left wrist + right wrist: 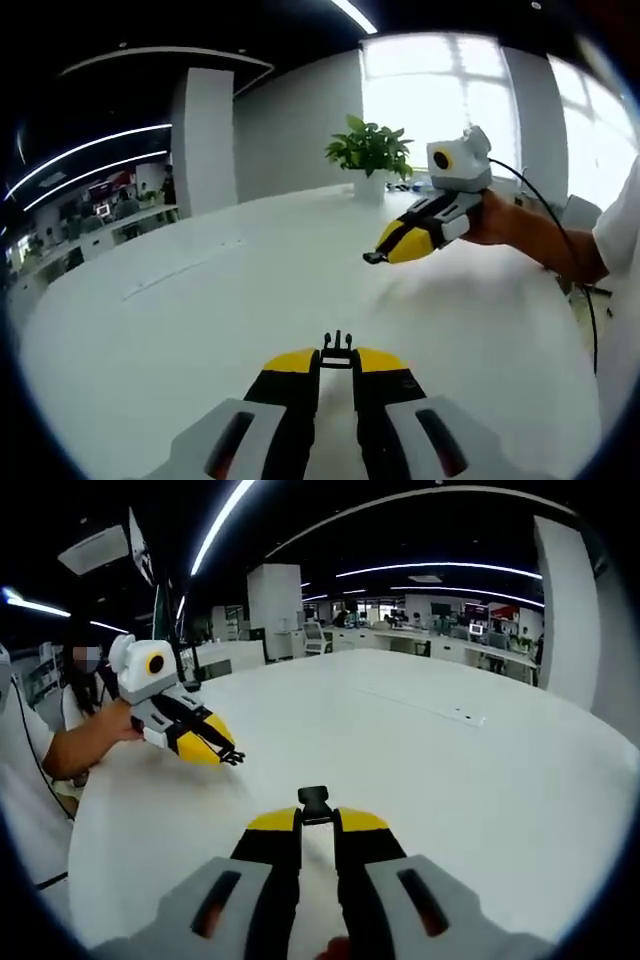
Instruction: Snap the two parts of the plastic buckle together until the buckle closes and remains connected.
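In the left gripper view the left gripper (337, 357) rises from 6 o'clock over the white worktop (200, 300), its jaws pinched on the pronged buckle part (337, 348) at their tips. The right gripper (385, 252), held by a hand (495, 218) at 2 o'clock, sits below a plant (370, 150). In the right gripper view the right gripper is closed on the socket part (315, 806), and the left gripper shows at 9 o'clock, well apart.
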Demonstrator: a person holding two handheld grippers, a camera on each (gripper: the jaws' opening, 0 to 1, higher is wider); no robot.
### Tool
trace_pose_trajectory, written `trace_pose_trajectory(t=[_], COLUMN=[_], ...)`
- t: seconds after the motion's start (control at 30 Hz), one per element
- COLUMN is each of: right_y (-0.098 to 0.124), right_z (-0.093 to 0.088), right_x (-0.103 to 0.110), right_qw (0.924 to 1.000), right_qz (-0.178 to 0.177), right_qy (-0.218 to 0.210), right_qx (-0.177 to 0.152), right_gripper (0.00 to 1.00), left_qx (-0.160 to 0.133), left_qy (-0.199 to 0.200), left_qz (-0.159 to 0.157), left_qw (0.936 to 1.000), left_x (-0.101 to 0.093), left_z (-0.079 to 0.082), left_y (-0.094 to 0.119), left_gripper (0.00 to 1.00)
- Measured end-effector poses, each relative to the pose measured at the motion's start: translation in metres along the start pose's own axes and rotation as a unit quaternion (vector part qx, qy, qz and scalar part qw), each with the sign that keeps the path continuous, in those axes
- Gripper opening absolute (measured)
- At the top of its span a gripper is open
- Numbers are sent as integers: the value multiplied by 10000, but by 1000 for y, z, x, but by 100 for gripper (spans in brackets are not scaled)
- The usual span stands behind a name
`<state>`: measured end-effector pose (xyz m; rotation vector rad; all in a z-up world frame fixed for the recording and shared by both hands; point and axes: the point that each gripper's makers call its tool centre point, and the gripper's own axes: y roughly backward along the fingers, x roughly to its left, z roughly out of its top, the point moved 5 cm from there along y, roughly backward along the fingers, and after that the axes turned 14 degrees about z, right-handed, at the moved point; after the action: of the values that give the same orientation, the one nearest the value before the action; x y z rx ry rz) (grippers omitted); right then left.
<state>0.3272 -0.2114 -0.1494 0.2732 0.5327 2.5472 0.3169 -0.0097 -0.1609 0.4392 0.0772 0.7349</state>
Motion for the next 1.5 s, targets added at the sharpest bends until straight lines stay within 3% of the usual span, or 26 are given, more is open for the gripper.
trace_pose_trajectory(t=[0.17, 0.3, 0.63, 0.8, 0.87, 1.5], right_y=[1, 0, 1, 2, 4, 6], right_z=[-2, -4, -16, -21, -24, -40], right_x=[19, 30, 54, 59, 65, 97], right_qw=[10000, 9999, 9995, 9991, 9988, 9923], right_qz=[51, 111, 293, 402, 460, 1167], right_qy=[10, -1, 154, 159, 170, 379], right_qx=[19, 16, -12, -13, -16, 139], right_gripper=[13, 13, 13, 13, 13, 13], left_qx=[-41, -95, -15, -56, -85, 182], left_qy=[-104, -31, -273, -235, -67, -286], left_qz=[7, -223, -435, -530, -723, -1045], left_qw=[9999, 9997, 9987, 9983, 9973, 9939], left_x=[-1, 4, -11, -15, -19, -37], left_z=[-4, -5, -17, -18, -18, -44], left_y=[15, 22, 45, 54, 60, 73], left_gripper=[12, 12, 12, 12, 12, 12])
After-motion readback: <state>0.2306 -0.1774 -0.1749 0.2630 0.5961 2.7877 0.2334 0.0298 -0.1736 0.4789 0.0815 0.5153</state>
